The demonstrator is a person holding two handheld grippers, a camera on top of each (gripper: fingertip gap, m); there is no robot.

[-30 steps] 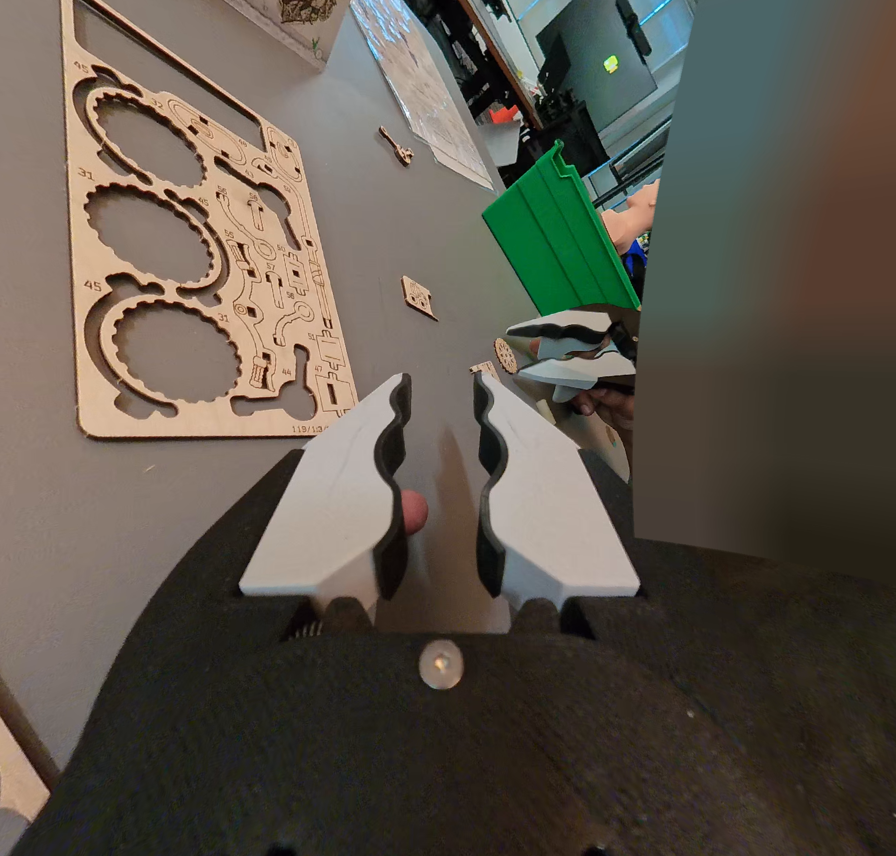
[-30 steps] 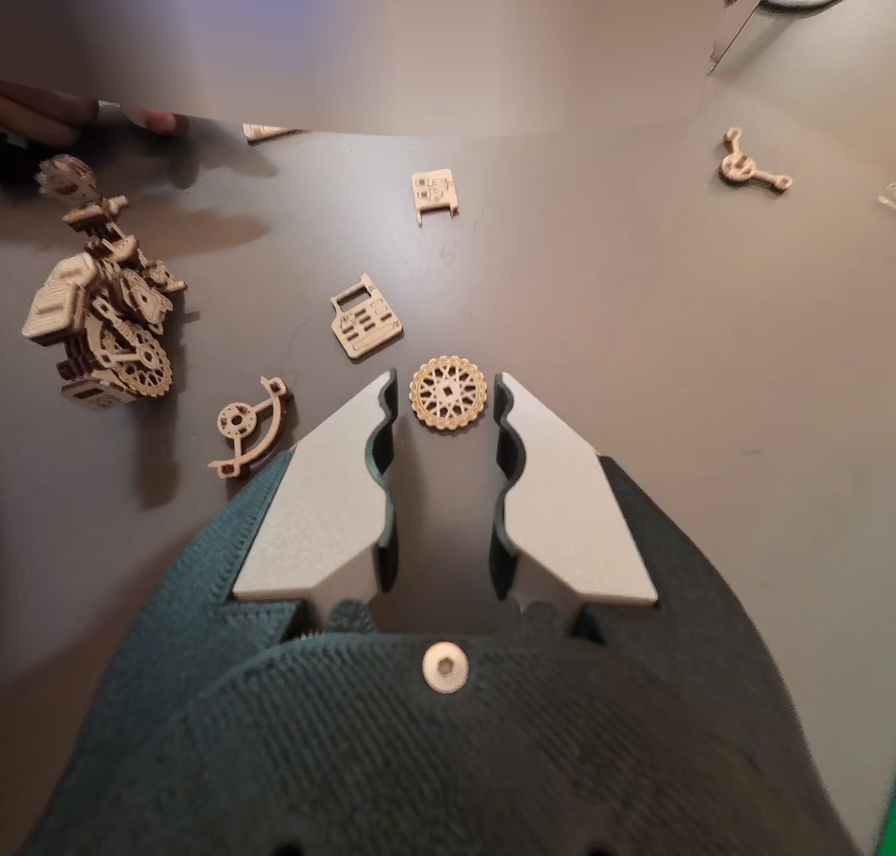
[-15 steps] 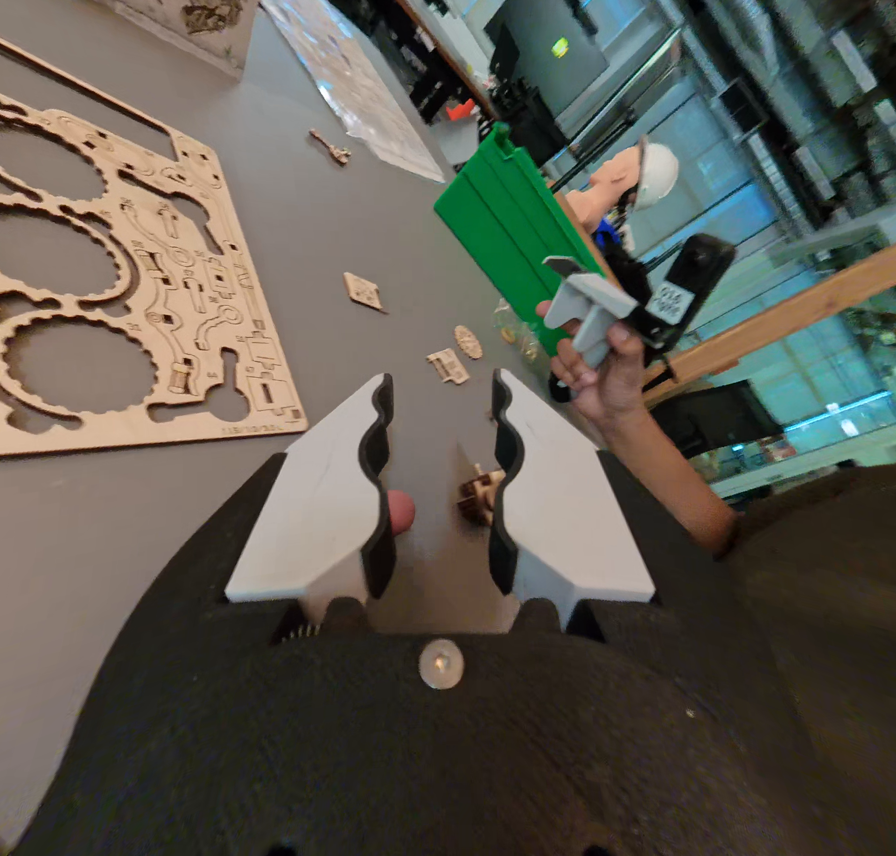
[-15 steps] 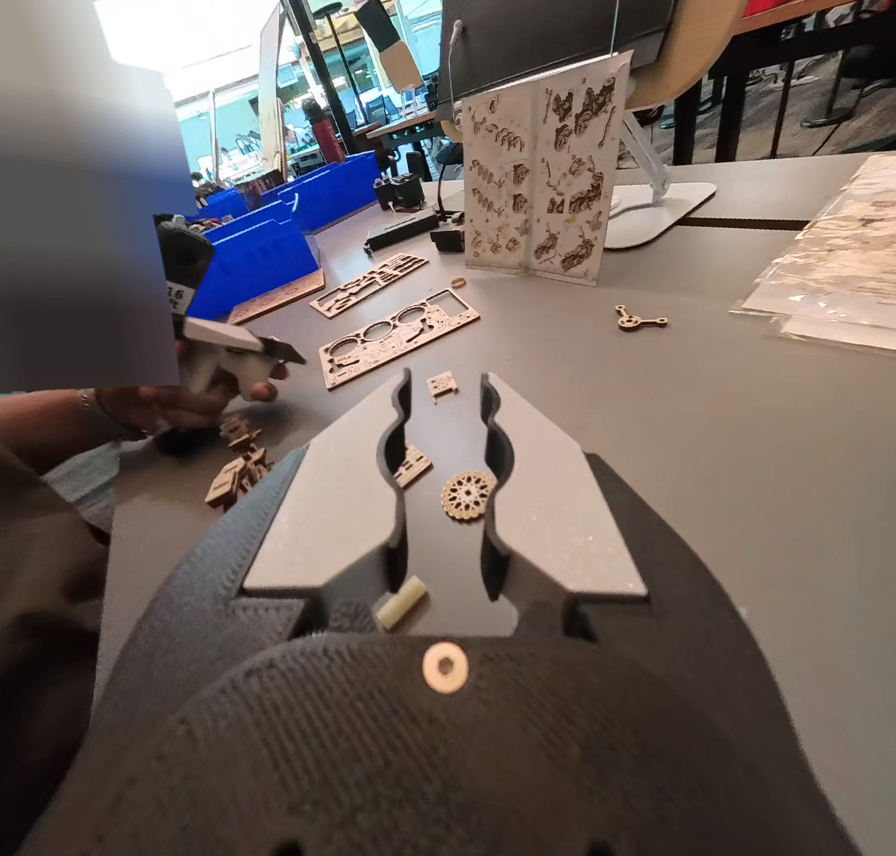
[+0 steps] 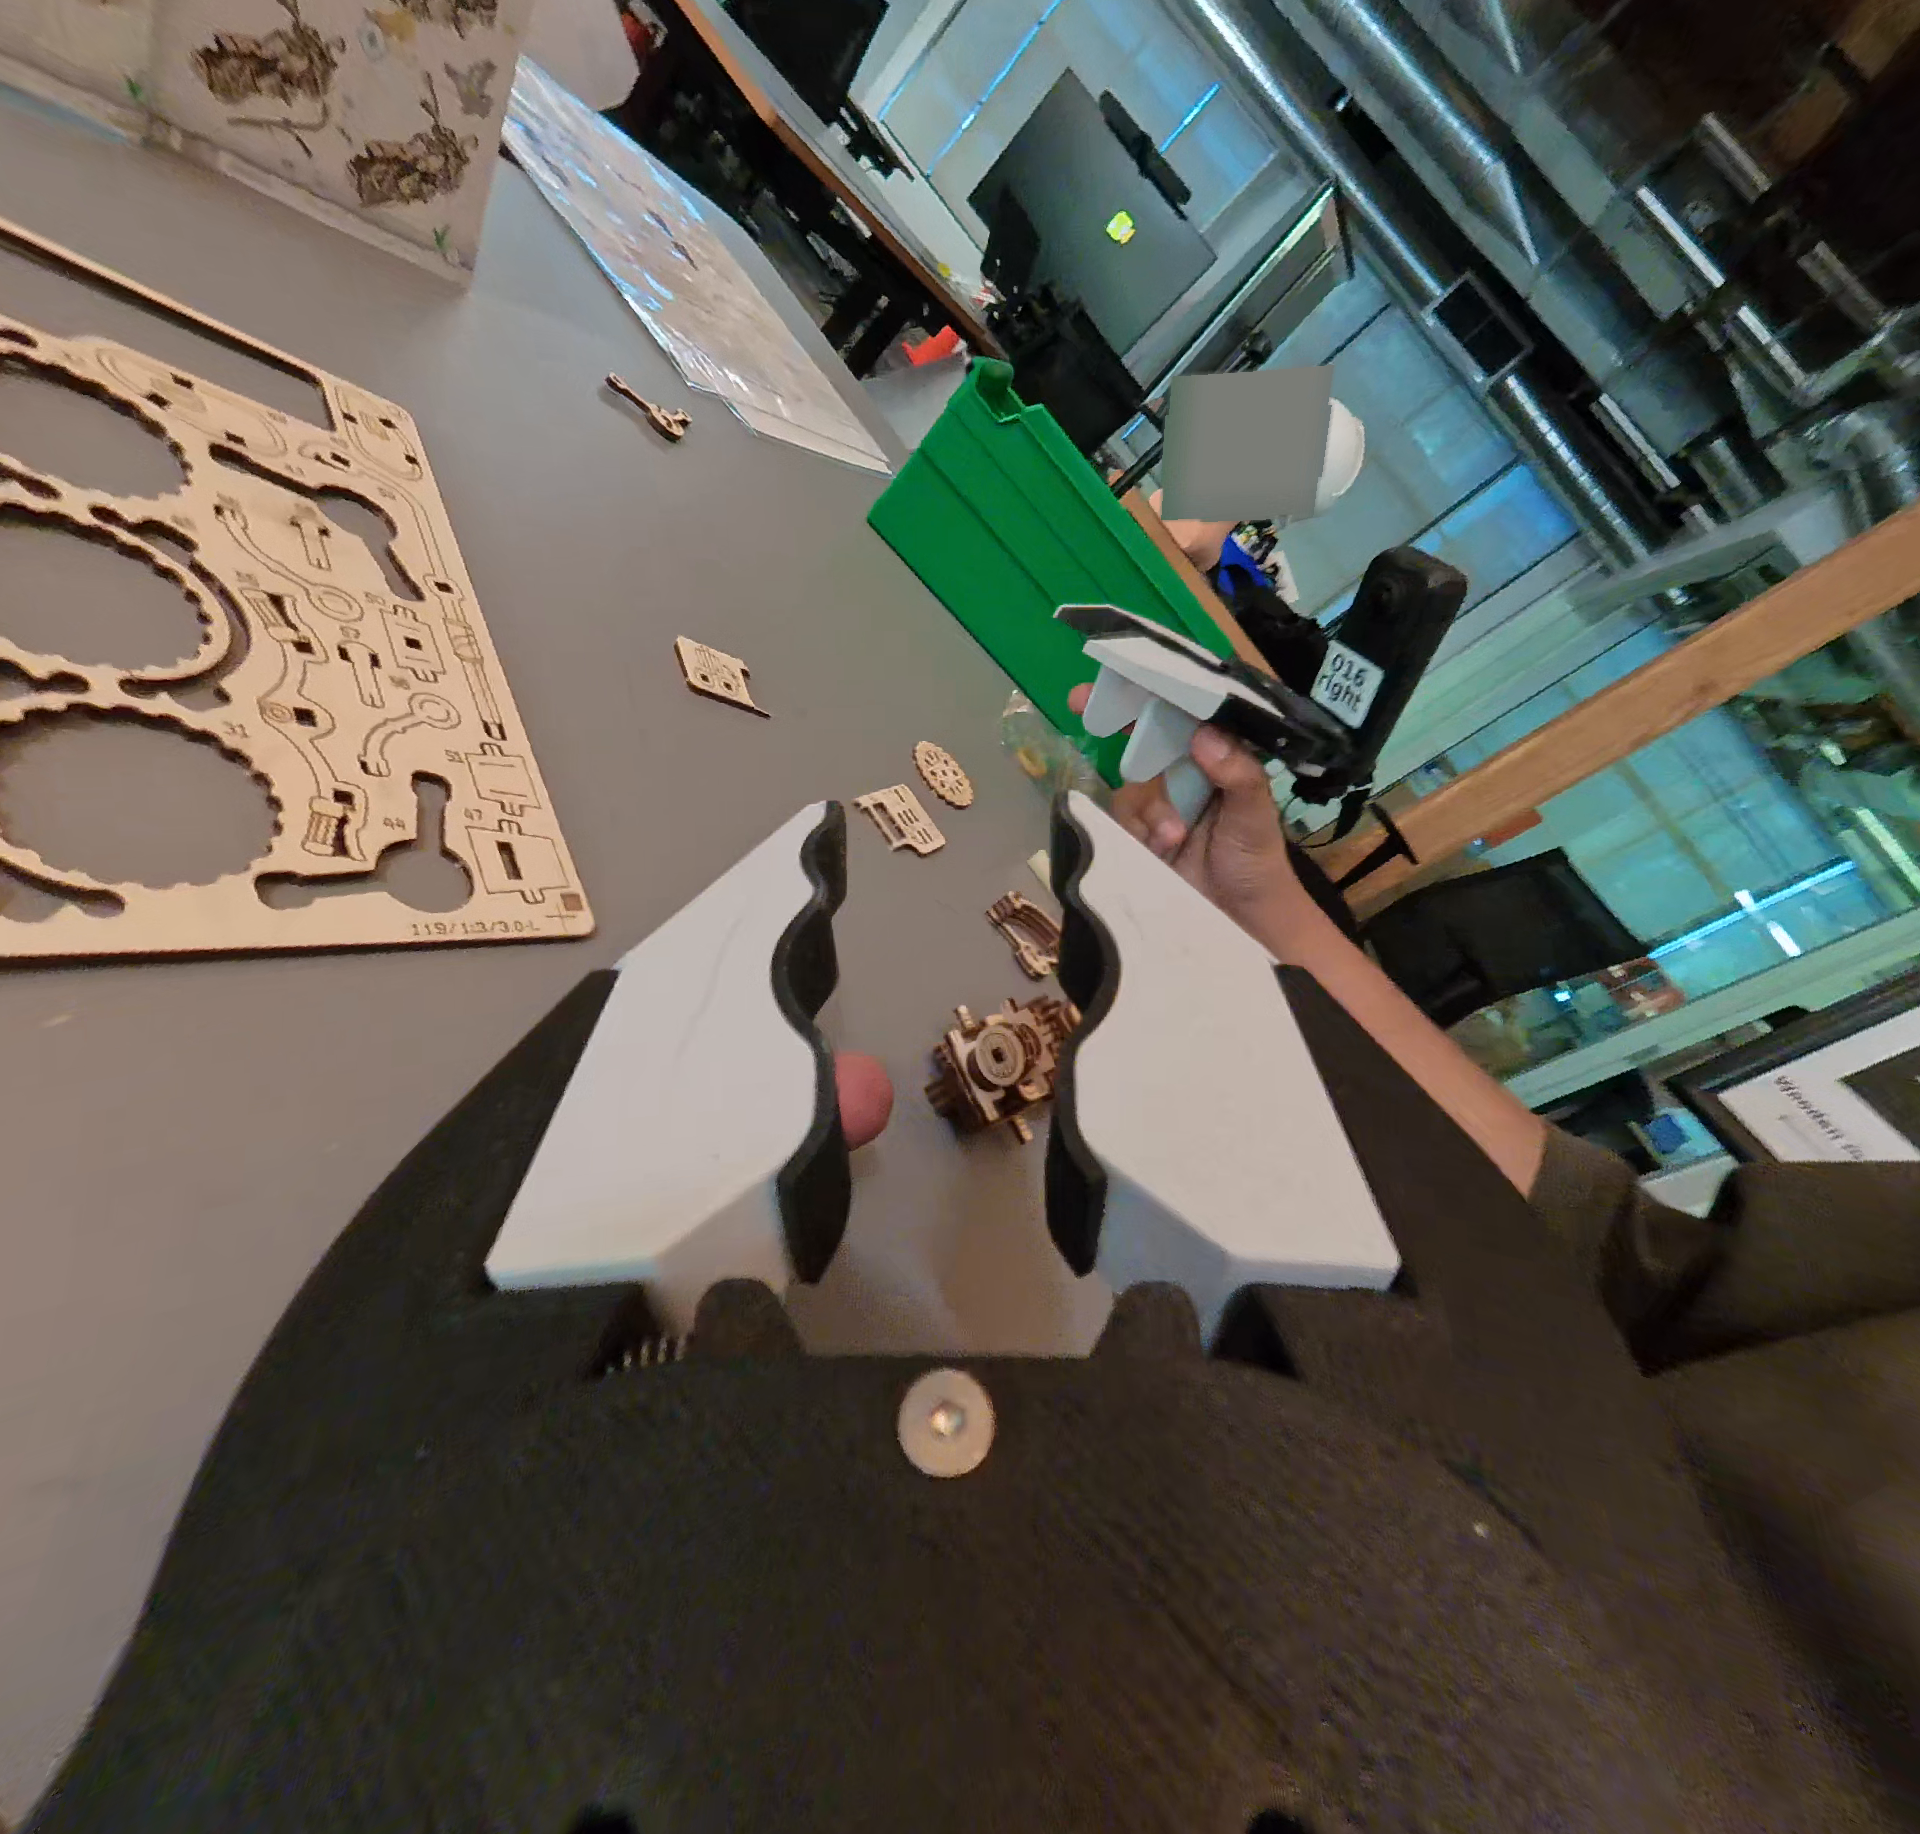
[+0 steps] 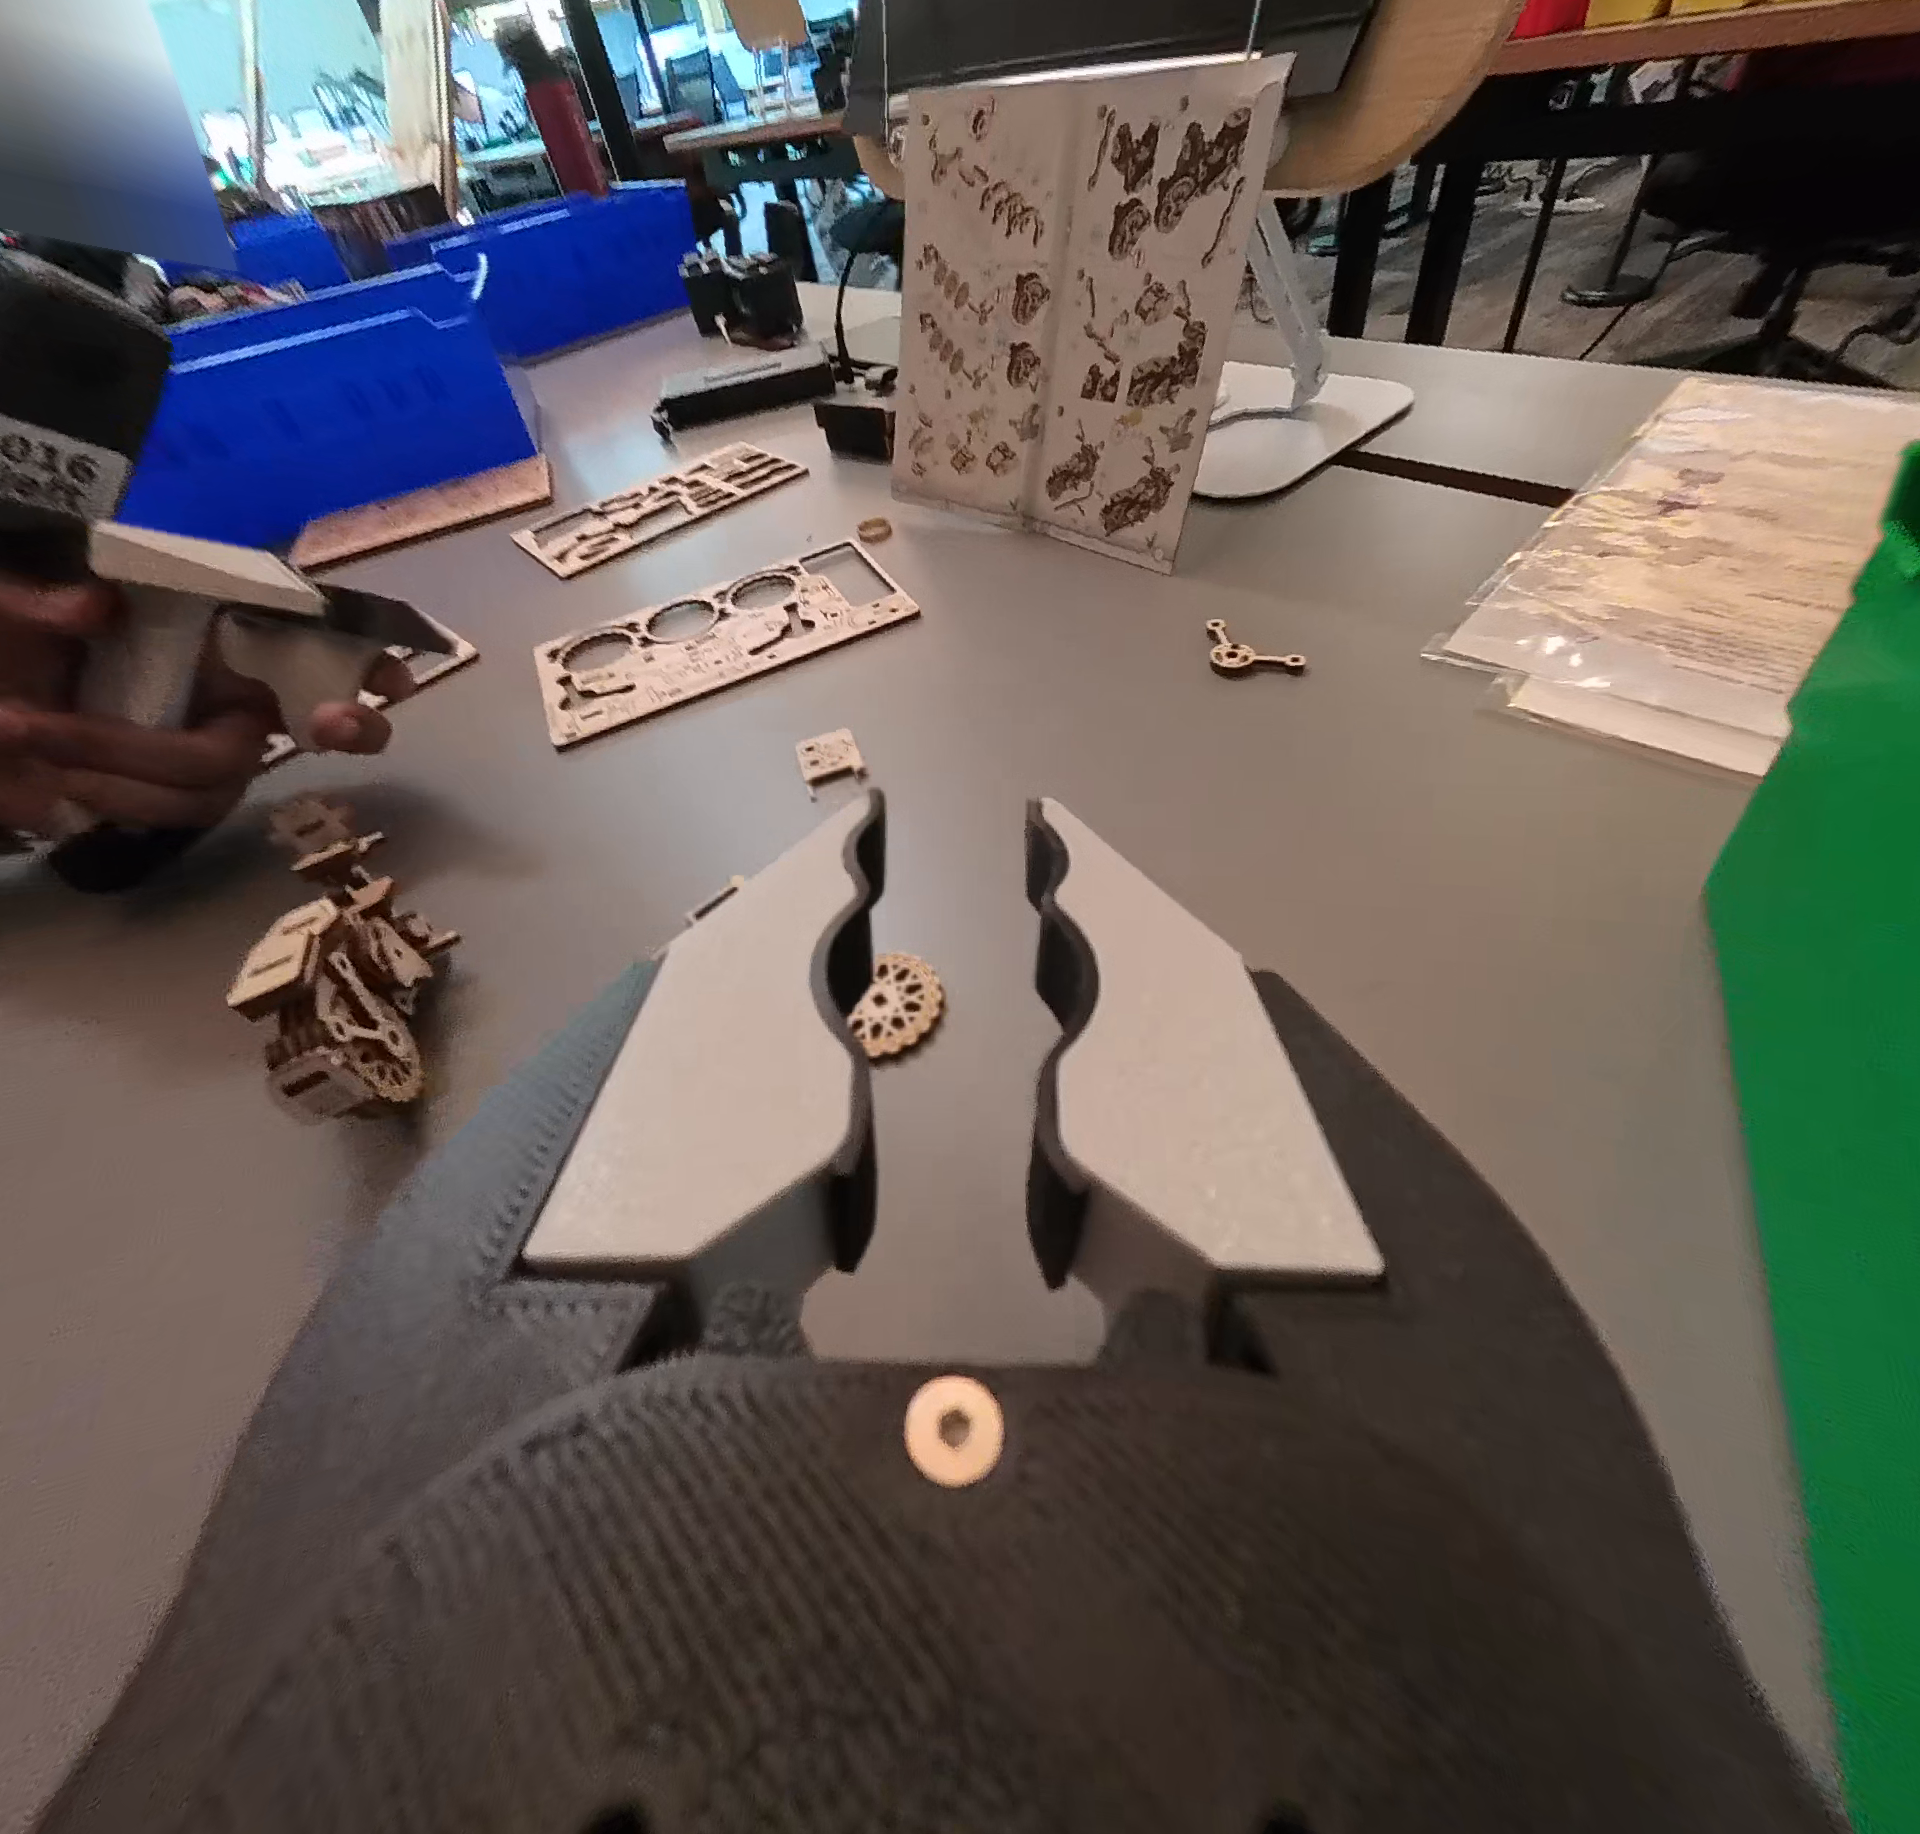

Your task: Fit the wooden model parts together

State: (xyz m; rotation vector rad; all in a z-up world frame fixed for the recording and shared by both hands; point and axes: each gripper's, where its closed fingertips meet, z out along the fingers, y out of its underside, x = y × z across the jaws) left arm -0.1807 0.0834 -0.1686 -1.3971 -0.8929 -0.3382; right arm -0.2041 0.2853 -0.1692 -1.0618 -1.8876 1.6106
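Observation:
My left gripper (image 5: 945, 816) is open and empty, held over the grey table. The partly built wooden model (image 5: 995, 1062) stands on the table below, seen between its fingers. It also shows in the right wrist view (image 6: 332, 1000). My right gripper (image 6: 956, 813) is open and empty, raised above the table. A loose wooden gear wheel (image 6: 896, 1005) lies flat below it, partly behind the left finger. The gear (image 5: 943, 772) also shows in the left wrist view, with the right gripper (image 5: 1127, 678) up in a hand. The left gripper (image 6: 400, 654) shows at the left.
A punched wooden sheet (image 5: 260, 693) lies at the left. Small flat parts (image 5: 899, 818) (image 5: 717, 672) (image 6: 831, 754), a curved part (image 5: 1023, 932) and a key-like part (image 6: 1252, 657) are scattered. A green bin (image 6: 1829, 953), blue bins (image 6: 332, 402), a booklet (image 6: 1081, 309) and bagged sheets (image 6: 1683, 589) stand around. Left tips to right tips: about 20 cm. The loose wooden gear wheel (image 6: 896, 1005) is about 8 cm from my right fingertips and 20 cm from my left.
My right gripper has lifted and tilted up from just behind the gear wheel. My left gripper has swung right, bringing the built model into view between its fingers. Both stayed open.

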